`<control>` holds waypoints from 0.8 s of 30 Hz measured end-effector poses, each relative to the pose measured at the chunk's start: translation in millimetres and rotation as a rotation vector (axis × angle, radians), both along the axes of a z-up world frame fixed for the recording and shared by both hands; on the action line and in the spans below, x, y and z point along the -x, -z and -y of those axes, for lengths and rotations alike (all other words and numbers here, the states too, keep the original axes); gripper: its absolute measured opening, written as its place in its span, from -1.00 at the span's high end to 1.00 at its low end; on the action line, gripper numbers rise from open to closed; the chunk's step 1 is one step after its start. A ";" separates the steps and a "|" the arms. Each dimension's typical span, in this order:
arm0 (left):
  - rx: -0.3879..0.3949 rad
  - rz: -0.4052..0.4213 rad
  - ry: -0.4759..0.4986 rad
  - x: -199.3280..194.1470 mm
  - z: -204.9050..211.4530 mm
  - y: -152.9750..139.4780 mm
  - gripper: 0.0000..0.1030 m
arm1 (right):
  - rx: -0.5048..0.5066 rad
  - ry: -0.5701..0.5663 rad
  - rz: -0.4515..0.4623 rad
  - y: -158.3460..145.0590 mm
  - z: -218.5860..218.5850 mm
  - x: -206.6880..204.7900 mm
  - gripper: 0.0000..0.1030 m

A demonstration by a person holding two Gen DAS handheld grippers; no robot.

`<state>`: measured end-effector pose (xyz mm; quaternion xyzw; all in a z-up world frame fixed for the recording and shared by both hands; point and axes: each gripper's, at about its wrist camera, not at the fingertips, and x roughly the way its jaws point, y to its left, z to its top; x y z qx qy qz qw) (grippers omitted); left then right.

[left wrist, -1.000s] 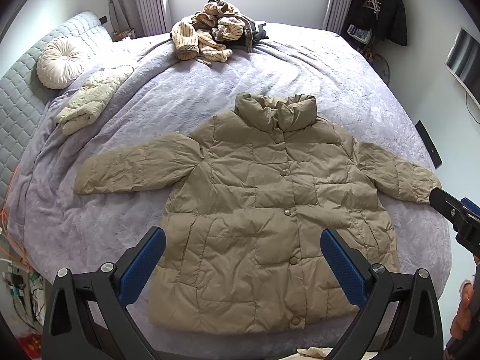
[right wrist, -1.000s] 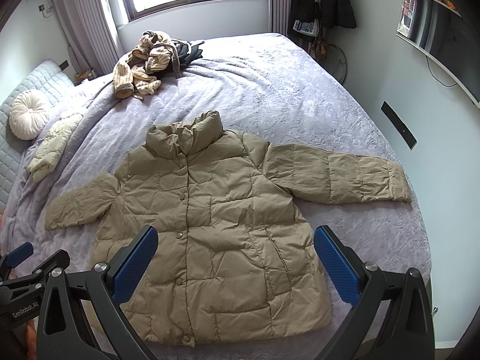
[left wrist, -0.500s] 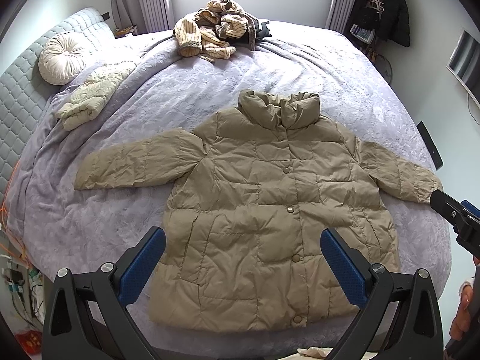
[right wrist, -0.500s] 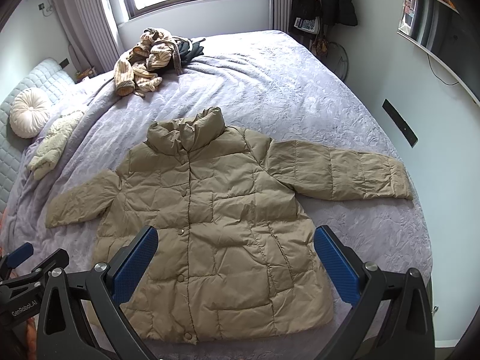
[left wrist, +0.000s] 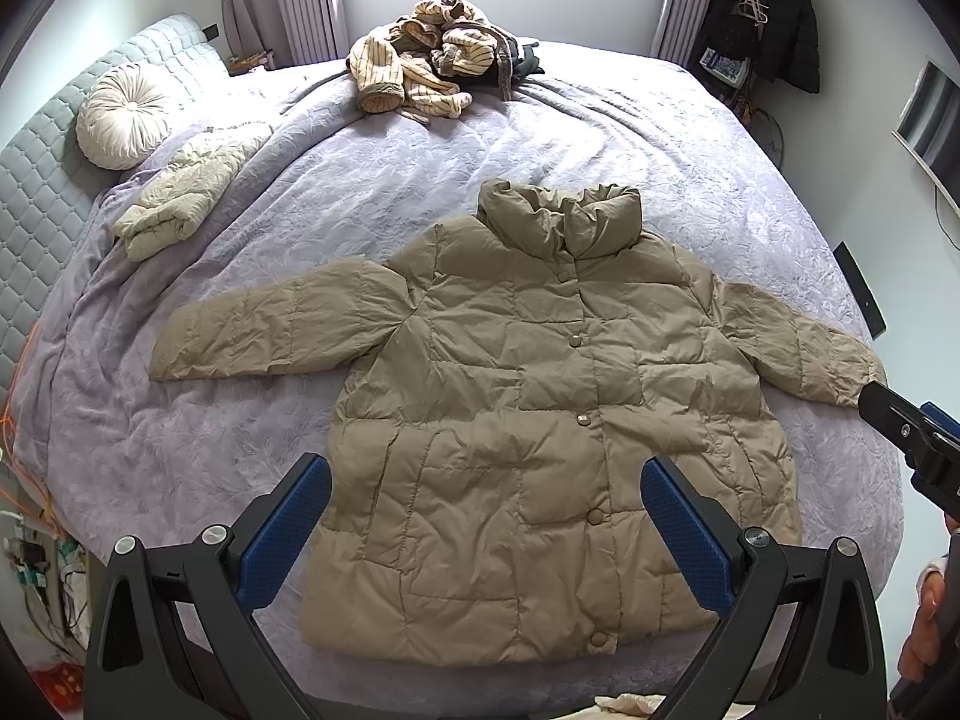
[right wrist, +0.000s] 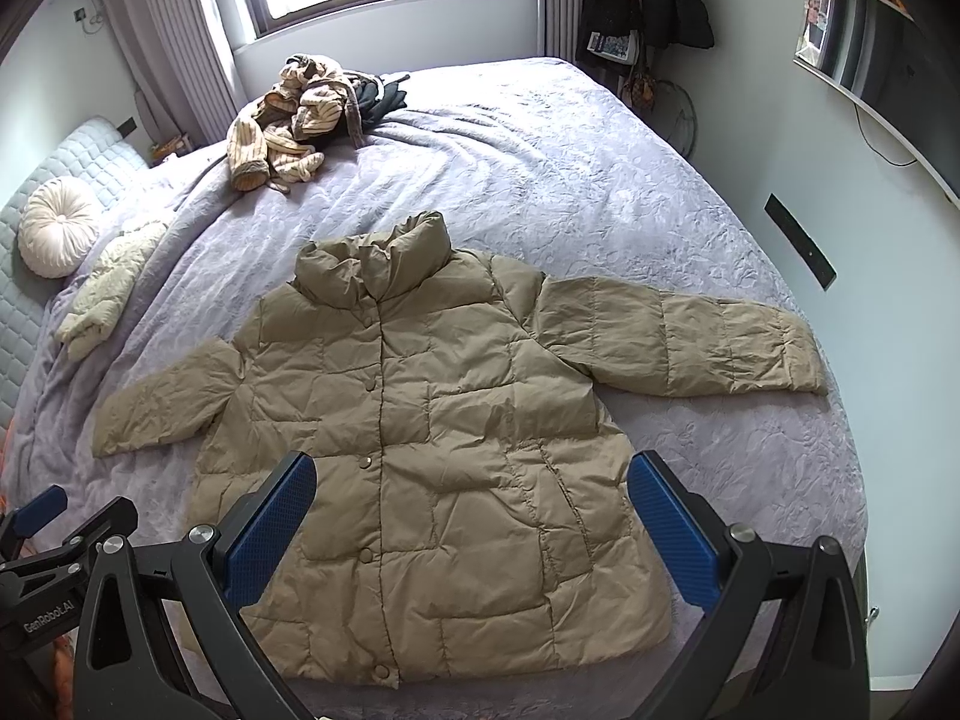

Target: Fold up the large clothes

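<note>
At the far left a round cream cushion [left wrist: 123,119] leaned on the quilted headboard, and just beside it a pale folded garment [left wrist: 191,197] lay on the bed [left wrist: 384,180]. Next came the khaki puffer jacket [left wrist: 540,408], the task's thing, spread flat and front-up in the near half of the purple bed, buttoned down the middle, collar standing toward the window and both sleeves out to the sides. Its left sleeve [left wrist: 276,324] lay straight on the cover, well apart from any tool. The left gripper [left wrist: 486,531] hung above the hem with its fingers [left wrist: 285,531] spread wide and nothing between them. Beyond the collar, a heap of striped clothes [left wrist: 420,60] sat untouched near the window. The right gripper [right wrist: 471,525] likewise hovered over the lower front, fingers [right wrist: 672,531] wide apart and empty. Furthest right, the right sleeve [right wrist: 678,336] reached almost to the edge of the bed. Judging from this, the jacket was laid out and no fold had begun; the step in hand seemed to be the approach. The next move would likely call for each gripper to go out to a sleeve cuff, pinch the slippery padded cloth firmly, and carry it across the chest without dragging the body askew.
</note>
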<state>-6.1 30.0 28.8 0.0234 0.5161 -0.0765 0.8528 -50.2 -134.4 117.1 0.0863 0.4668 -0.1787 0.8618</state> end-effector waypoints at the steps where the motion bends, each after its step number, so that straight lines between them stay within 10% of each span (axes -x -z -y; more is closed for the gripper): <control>1: 0.000 0.000 0.000 0.1 0.0 0.0 -1.00 | 0.000 -0.001 -0.001 -0.9 -1.4 -0.5 -1.00; 24: 0.016 -0.055 -0.020 -12.8 -12.7 17.4 -1.00 | -0.039 -0.026 -0.064 23.4 -23.1 -11.6 -1.00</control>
